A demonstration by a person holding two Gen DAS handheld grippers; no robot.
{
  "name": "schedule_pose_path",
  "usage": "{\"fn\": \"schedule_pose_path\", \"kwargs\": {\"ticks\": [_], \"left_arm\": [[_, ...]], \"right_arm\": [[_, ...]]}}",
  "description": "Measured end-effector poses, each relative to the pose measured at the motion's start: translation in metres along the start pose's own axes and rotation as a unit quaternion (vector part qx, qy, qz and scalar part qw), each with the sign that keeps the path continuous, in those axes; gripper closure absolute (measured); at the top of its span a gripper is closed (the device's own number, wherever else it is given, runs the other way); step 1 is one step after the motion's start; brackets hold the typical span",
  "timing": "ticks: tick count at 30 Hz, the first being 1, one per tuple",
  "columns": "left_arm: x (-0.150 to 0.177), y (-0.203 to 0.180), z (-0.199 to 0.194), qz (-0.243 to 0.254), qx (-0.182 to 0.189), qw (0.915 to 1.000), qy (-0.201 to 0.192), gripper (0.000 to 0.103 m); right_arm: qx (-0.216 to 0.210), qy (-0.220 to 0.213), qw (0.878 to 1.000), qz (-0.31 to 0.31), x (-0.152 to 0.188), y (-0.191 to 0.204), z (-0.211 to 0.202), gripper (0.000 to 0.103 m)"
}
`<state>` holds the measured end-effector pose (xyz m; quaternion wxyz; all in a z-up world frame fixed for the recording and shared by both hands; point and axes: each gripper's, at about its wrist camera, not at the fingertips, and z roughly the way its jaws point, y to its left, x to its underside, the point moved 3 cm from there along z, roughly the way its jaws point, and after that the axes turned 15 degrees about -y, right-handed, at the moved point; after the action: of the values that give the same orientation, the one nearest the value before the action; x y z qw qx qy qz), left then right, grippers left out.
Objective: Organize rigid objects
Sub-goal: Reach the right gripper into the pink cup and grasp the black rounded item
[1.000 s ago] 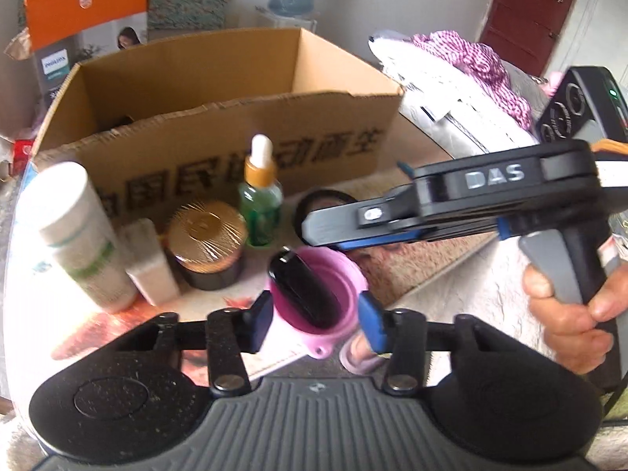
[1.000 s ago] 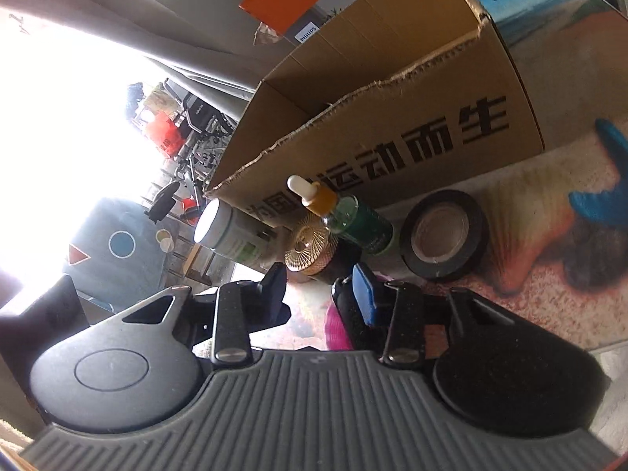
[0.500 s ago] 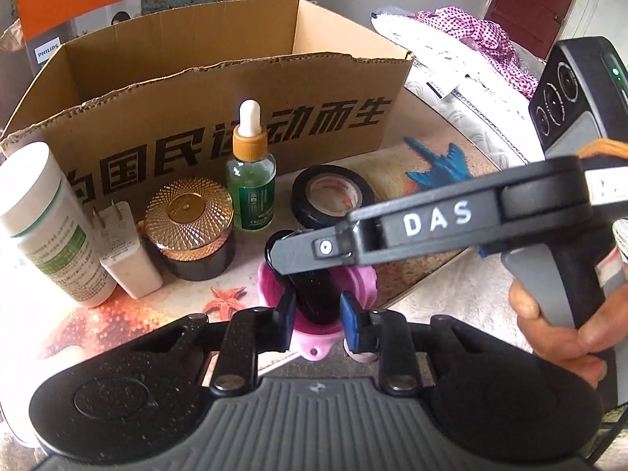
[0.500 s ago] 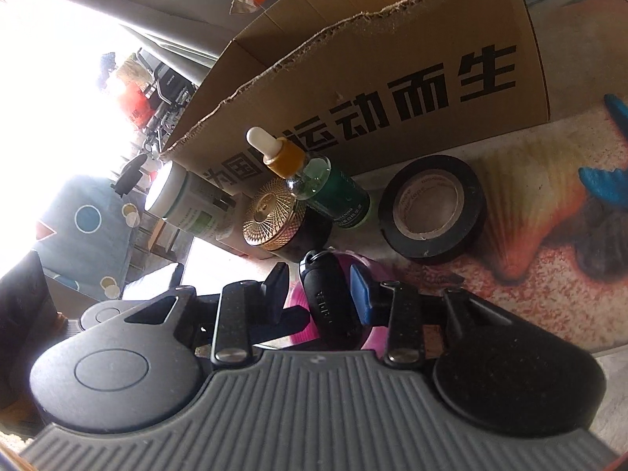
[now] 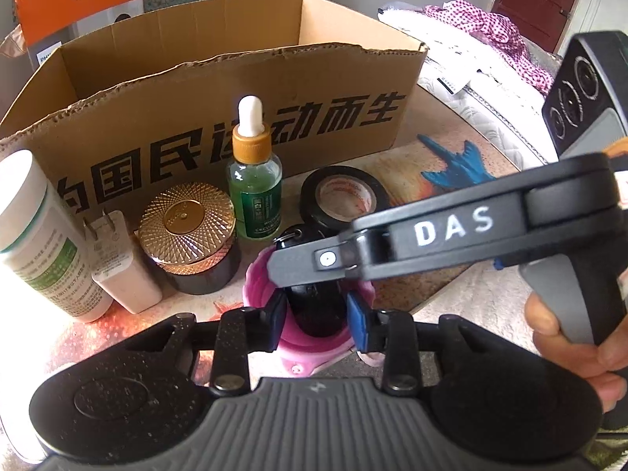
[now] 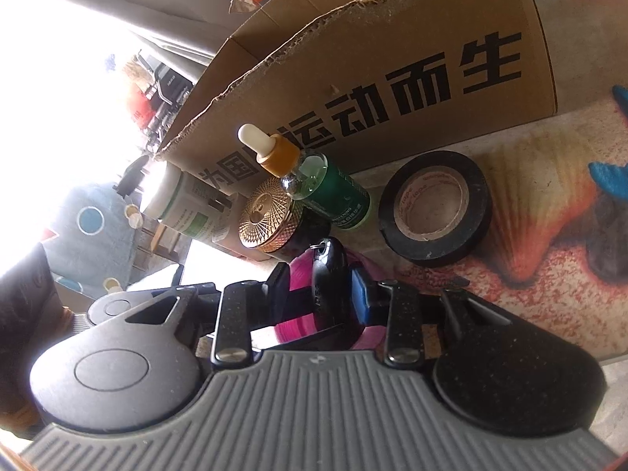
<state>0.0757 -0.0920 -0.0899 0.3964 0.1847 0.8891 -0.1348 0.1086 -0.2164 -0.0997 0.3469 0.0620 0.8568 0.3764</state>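
Note:
A pink cup (image 5: 314, 343) stands on the shell-print mat with a black key fob (image 5: 314, 302) upright inside it. My left gripper (image 5: 317, 314) straddles the cup low down. Its pads lie against the cup's sides while its jaws are opening slightly. My right gripper comes in from the right, and one of its fingers (image 5: 314, 261) crosses above the fob. In the right wrist view the right gripper (image 6: 320, 294) has the key fob (image 6: 327, 274) between its closing jaws. The blue pad is at the fob's right side and a gap shows on the left. The pink cup (image 6: 300, 271) shows behind.
An open cardboard box (image 5: 196, 78) stands behind. In front of it are a white bottle (image 5: 35, 235), a white charger plug (image 5: 117, 263), a gold-lidded jar (image 5: 188, 227), a green dropper bottle (image 5: 255, 196) and black tape (image 5: 341, 196). A hand (image 5: 569, 333) holds the right gripper.
The left gripper came down and forward onto the pink cup and narrowed around it. The right gripper's jaws narrowed around the key fob, which now stands between them.

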Motion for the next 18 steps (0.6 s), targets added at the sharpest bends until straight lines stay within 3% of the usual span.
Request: {"fn": "schedule_pose_path", "kwargs": {"ticks": [3,18], "left_arm": [[0.0,0.002,0.0,-0.004,0.001,1.0,-0.005,0.069],[-0.008,0.007,-0.013,0.005,-0.015,0.9993,-0.034,0.073]], "right_arm": [[0.002,-0.004,1.0,0.01,-0.001,-0.006,-0.001,0.086],[-0.021,-0.028,0.999,0.007,-0.005,0.004,-0.006,0.088]]}}
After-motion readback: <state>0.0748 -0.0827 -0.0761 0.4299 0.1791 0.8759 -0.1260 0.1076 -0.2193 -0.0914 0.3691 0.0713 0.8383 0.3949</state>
